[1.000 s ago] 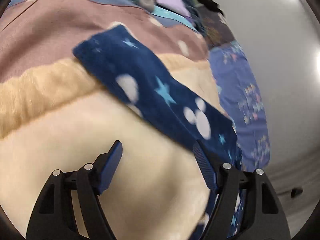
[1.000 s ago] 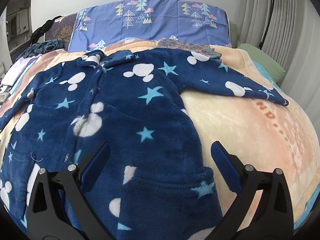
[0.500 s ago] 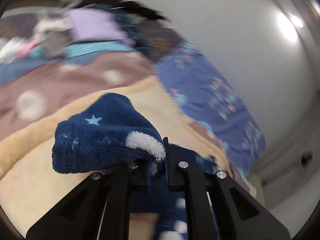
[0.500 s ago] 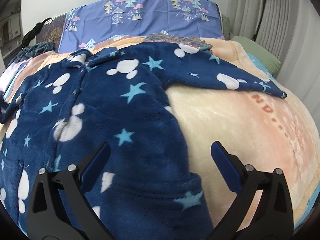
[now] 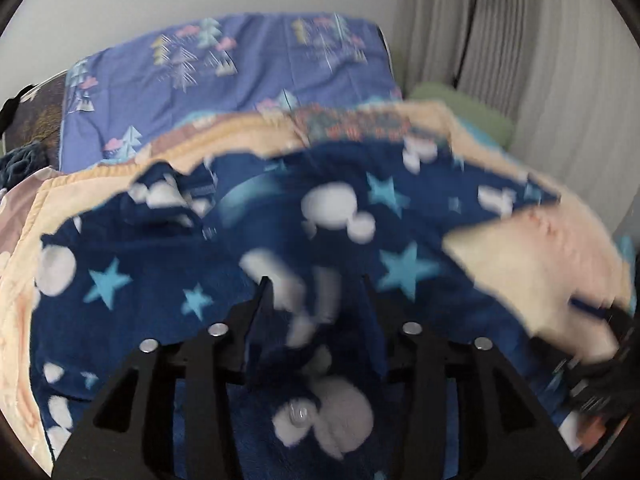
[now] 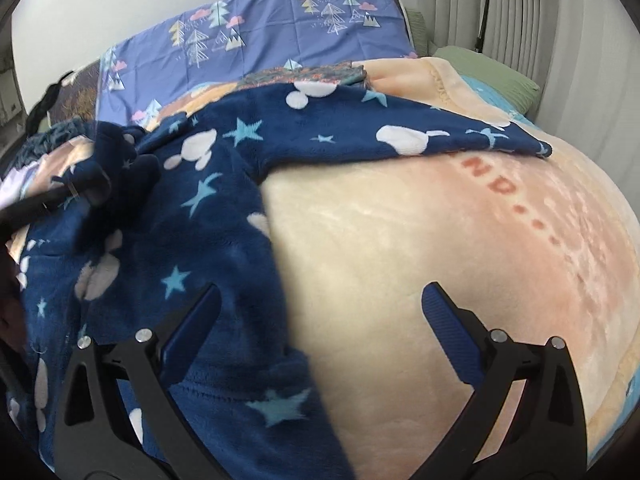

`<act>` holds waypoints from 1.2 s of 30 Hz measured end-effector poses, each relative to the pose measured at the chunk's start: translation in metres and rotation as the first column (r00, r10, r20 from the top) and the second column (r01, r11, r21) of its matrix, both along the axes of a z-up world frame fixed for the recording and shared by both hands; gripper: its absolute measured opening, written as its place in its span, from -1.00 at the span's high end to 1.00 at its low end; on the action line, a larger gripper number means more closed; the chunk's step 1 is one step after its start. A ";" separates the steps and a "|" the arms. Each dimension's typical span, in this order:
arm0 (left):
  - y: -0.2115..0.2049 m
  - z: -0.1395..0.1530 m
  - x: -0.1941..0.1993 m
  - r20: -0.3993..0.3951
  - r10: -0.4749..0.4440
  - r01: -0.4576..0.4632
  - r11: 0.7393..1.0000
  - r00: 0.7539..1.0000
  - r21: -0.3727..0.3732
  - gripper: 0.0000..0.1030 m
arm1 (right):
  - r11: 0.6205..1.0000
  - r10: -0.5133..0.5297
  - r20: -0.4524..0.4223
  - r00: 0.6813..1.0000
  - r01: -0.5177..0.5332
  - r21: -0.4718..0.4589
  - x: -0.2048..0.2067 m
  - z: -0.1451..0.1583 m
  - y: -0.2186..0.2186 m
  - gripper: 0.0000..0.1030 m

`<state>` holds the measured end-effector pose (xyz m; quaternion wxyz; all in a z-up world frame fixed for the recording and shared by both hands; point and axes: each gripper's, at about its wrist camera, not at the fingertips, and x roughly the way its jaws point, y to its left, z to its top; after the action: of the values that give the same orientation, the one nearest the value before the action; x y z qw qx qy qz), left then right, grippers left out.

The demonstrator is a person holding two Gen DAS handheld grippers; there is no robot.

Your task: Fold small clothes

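A navy fleece child's jacket (image 6: 224, 216) with white mouse heads and light blue stars lies spread on the cream blanket (image 6: 400, 240). Its right sleeve (image 6: 420, 136) stretches out to the right. In the left wrist view the jacket (image 5: 280, 248) fills the middle, blurred. My left gripper (image 5: 316, 300) hangs over the jacket body, jaws partly apart, with the left sleeve (image 5: 316, 344) lying loose between them. In the right wrist view the left gripper (image 6: 80, 188) shows at the left with the sleeve end bunched at it. My right gripper (image 6: 320, 308) is open and empty over the jacket's right side edge.
A purple pillow (image 6: 256, 36) with tree prints stands at the head of the bed, with a small patterned cloth (image 6: 304, 74) before it. A green pillow (image 6: 488, 72) and a pleated curtain (image 6: 540, 20) are at the right. More clothes (image 6: 52, 136) lie far left.
My left gripper shut on the left sleeve end, carried it right over the jacket body, and its jaws have now parted. My right gripper has shifted right, toward the jacket's side edge.
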<state>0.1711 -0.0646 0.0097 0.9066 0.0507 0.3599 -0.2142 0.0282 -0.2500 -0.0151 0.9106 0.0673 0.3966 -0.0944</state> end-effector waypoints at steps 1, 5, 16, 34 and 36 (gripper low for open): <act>0.004 -0.004 -0.004 0.001 0.000 0.000 1.000 1.000 0.015 -0.06 | 1.000 0.013 0.007 1.000 -0.013 0.014 0.000 0.002 -0.002 -0.96; 0.026 -0.001 -0.020 0.054 0.010 -0.014 0.997 0.998 0.070 -0.28 | 0.989 0.111 0.034 0.993 -0.114 0.099 0.014 0.012 0.003 -0.96; 0.132 -0.012 -0.027 0.072 0.261 -0.271 0.924 0.963 0.269 -0.40 | 0.927 0.298 -0.010 0.955 -0.287 0.241 0.123 0.008 0.040 -0.64; 0.244 -0.034 0.002 0.029 0.632 -0.610 0.734 0.774 0.298 -0.44 | 0.946 0.308 0.054 0.950 -0.312 0.093 0.207 0.029 0.069 0.49; 0.243 -0.030 0.000 0.049 0.635 -0.617 0.727 0.771 0.302 -0.44 | 0.966 0.254 -0.076 0.964 -0.250 0.067 0.215 -0.002 0.059 0.46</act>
<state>0.1709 0.1781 -0.0204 0.8962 0.0575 0.4098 0.1598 0.2431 -0.1912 -0.0168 0.8955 0.0383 0.4423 0.0309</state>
